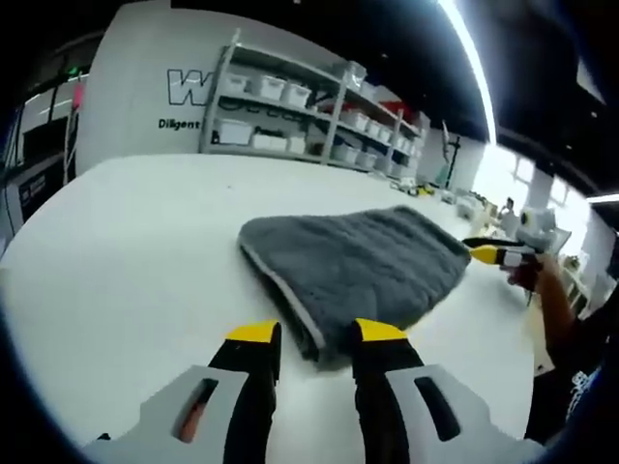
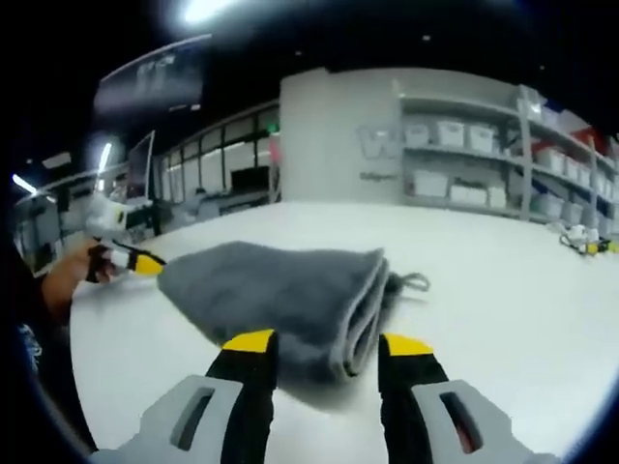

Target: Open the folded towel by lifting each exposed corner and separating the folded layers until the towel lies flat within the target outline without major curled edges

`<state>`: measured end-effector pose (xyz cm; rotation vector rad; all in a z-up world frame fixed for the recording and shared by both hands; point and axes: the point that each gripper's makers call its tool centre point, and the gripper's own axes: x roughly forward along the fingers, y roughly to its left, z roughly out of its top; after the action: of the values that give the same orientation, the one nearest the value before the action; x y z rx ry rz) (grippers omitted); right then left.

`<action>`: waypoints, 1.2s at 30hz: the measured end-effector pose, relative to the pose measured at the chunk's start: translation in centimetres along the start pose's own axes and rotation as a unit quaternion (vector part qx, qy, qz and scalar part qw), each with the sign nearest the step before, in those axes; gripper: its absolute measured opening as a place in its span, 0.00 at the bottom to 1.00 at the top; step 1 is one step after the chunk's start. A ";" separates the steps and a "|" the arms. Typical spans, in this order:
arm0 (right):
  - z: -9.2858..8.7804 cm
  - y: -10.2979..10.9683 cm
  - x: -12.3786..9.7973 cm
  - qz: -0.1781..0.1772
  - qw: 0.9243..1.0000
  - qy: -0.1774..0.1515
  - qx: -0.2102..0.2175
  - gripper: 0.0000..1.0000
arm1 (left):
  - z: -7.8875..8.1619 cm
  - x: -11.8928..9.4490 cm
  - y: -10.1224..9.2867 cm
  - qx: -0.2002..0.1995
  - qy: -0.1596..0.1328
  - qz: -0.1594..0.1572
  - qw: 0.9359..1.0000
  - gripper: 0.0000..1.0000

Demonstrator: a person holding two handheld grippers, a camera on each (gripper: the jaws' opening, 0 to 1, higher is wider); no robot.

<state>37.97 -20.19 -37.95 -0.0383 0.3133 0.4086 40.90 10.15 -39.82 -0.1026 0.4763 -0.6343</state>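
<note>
In the left gripper view the left claw (image 1: 317, 333) stands open, its two yellow-tipped jaws apart with nothing held between them; just ahead of the tips, and partly between them, lies the near corner of the folded grey towel (image 1: 363, 261), whose pale edge runs back from the claw toward the upper left; the towel rests on a white table (image 1: 135, 261) that spreads away to the claw's left; beyond the towel, on the far right, the right claw (image 1: 481, 249) reaches in beside the towel's far edge, held by a hand (image 1: 527, 275). In the right gripper view the right claw (image 2: 324, 345) is likewise open and empty; the towel (image 2: 280, 290) lies just in front of it, its stacked folded layers showing as an edge between the jaws, a small loop sticking out on the claw's right; far to the claw's left the left claw (image 2: 145, 261) sits at the towel's other end; shelves (image 2: 484, 155) with bins stand well behind the table.
</note>
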 end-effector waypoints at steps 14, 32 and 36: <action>-0.6 -0.8 0.3 -0.018 0.999 0.021 -0.043 0.17 | -0.4 0.5 -0.5 0.022 0.015 -0.007 1.000 0.20; -1.5 -2.3 1.5 -0.038 0.992 0.069 -0.096 0.01 | -0.7 0.7 -0.8 0.063 0.019 -0.018 0.998 0.08; -1.5 -2.6 1.7 -0.040 0.991 0.076 -0.101 0.01 | -0.8 0.6 -0.9 0.074 0.019 -0.023 0.997 0.07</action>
<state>40.06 -22.04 -39.94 -0.2798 0.4185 0.3579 40.42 9.07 -40.57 0.0386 0.4631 -0.7153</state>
